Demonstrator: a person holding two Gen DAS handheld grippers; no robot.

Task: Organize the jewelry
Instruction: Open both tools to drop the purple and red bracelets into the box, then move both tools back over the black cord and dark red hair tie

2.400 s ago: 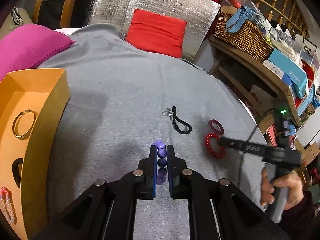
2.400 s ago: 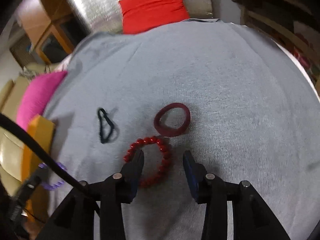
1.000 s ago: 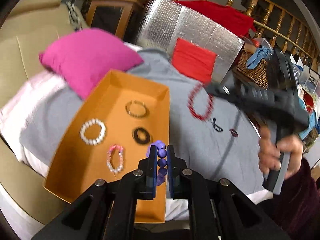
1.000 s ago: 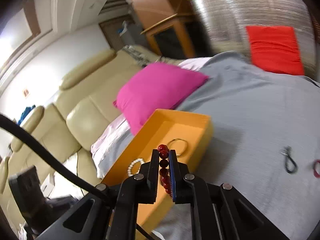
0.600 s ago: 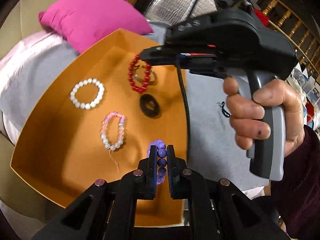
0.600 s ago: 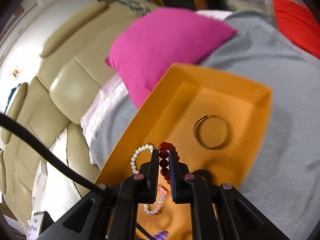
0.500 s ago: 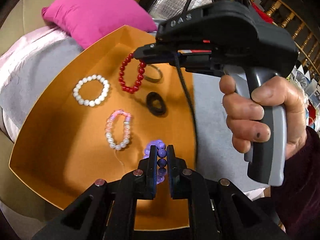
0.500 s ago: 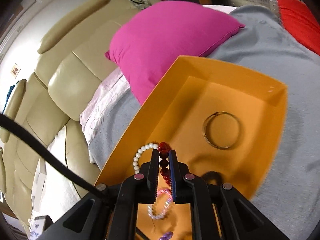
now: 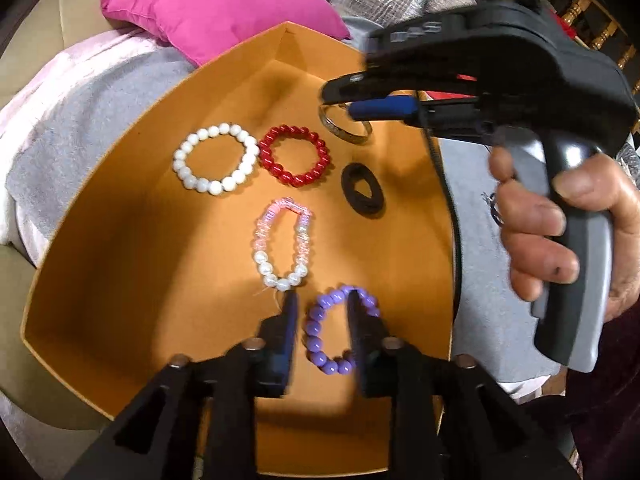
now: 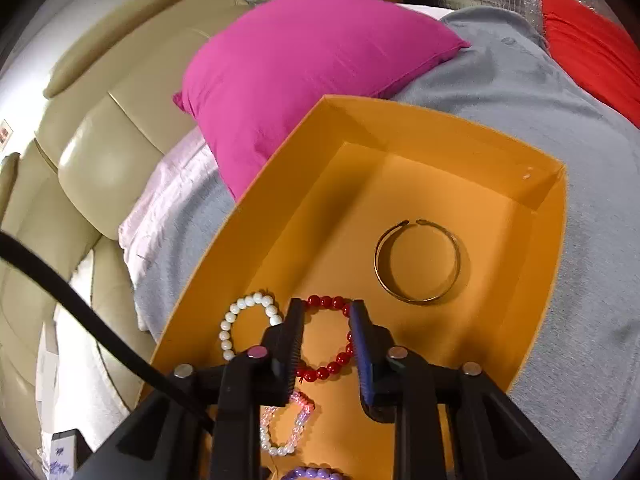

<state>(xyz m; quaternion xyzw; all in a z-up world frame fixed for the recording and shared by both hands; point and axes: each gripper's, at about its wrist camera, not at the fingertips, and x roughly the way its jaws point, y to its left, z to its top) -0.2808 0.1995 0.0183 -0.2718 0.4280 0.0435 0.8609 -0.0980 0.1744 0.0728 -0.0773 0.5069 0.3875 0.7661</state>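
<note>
An orange box [image 9: 132, 216] lies on a grey cloth and holds several bracelets. My left gripper [image 9: 319, 304] is open over the purple bead bracelet [image 9: 320, 344], which lies on the box floor between the fingers. My right gripper [image 10: 325, 312] is open above the red bead bracelet [image 10: 332, 364], which lies flat in the box; the red bracelet also shows in the left wrist view [image 9: 295, 156]. The right gripper [image 9: 352, 102] shows in the left wrist view above the gold bangle [image 9: 344, 132]. A white pearl bracelet [image 9: 216, 158], a pink-and-pearl bracelet [image 9: 282, 248] and a black ring [image 9: 362, 196] also lie in the box.
A magenta pillow [image 10: 304, 64] lies behind the box [image 10: 440, 136]. A beige sofa [image 10: 88, 128] is at the left. A red cushion [image 10: 592, 40] is at the far right on the grey cloth [image 10: 592, 240]. A small dark item [image 9: 494, 210] lies on the cloth right of the box.
Both grippers have opened. The purple bracelet has dropped onto the box floor under the left gripper, and the red bracelet now lies flat beside the white one under the right gripper.
</note>
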